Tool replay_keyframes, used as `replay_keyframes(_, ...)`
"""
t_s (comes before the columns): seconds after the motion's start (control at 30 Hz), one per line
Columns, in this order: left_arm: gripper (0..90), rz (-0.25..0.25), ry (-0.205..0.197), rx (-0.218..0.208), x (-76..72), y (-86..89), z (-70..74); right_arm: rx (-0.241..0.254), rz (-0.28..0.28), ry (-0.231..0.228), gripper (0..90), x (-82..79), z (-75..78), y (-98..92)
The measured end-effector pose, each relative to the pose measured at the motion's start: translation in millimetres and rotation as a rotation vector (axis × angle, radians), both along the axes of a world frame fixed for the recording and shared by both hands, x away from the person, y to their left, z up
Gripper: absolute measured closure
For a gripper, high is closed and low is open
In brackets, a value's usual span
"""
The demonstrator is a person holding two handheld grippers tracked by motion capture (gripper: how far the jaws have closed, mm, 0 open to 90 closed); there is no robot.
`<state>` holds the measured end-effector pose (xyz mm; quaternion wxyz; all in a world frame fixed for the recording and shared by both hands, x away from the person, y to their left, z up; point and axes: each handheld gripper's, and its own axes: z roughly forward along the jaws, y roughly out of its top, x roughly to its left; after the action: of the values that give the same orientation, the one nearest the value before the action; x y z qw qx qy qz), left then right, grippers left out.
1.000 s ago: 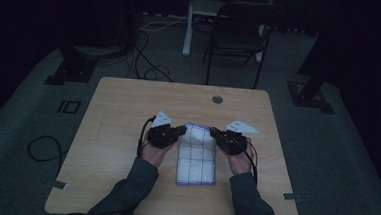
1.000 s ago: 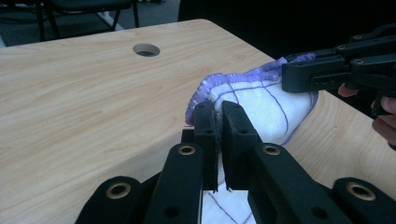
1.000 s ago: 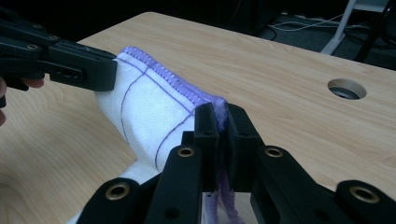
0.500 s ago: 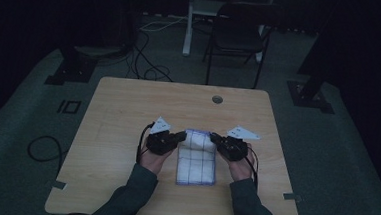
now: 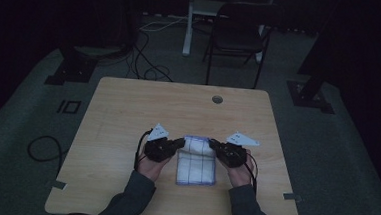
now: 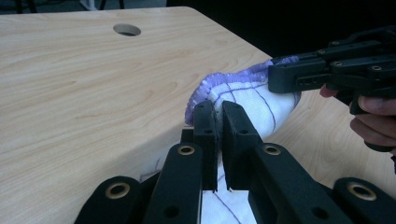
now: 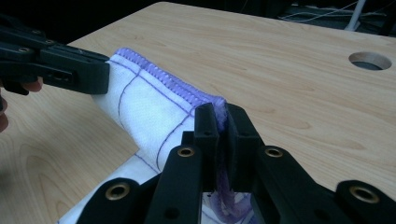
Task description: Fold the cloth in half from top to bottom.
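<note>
A white cloth (image 5: 195,164) with purple grid lines and a purple hem lies on the wooden table (image 5: 128,113), near the front edge. Its far edge is lifted and rolled back over the rest. My left gripper (image 5: 180,143) is shut on the left end of that raised edge, and my right gripper (image 5: 212,145) is shut on the right end. In the left gripper view the jaws (image 6: 218,112) pinch the cloth (image 6: 254,95), with the right gripper (image 6: 280,77) beyond. In the right gripper view the jaws (image 7: 218,116) clamp the purple hem of the cloth (image 7: 149,100), and the left gripper (image 7: 95,77) holds the other end.
A round cable hole (image 5: 217,99) sits near the table's far edge. Behind the table stand a dark chair (image 5: 238,35) and a white post (image 5: 188,22), with cables (image 5: 145,69) on the floor. Bare tabletop stretches left, right and beyond the cloth.
Both grippers have come toward the person and slightly down, carrying the cloth's far edge with them, so the cloth looks shorter from above.
</note>
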<state>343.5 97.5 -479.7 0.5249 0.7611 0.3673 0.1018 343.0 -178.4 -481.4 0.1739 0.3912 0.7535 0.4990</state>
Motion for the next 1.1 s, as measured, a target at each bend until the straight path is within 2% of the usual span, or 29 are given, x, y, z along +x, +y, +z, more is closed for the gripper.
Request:
replay_keyframes(0.33,85.6,-0.017,0.014,0.001,-10.2,-0.1,-5.9,0.022,0.005,0.021,85.4,-6.4,-7.6,-2.6)
replay_keyframes(0.47,85.4,-0.024,0.019,0.004,-14.4,-0.3,-7.6,0.056,0.01,0.036,85.4,-7.1,-9.4,-6.2)
replay_keyframes(0.77,83.2,-0.026,0.038,0.011,-18.7,4.6,-16.3,0.049,0.019,0.045,85.3,-12.9,-14.2,-6.2)
replay_keyframes(0.83,81.9,-0.024,0.043,0.001,-19.5,7.0,-16.9,0.048,0.02,0.046,85.4,-13.9,-15.6,-6.1)
replay_keyframes(1.1,80.2,0.013,0.035,-0.027,-12.9,17.8,-10.4,0.047,0.021,0.053,85.3,-20.4,-19.4,-7.5)
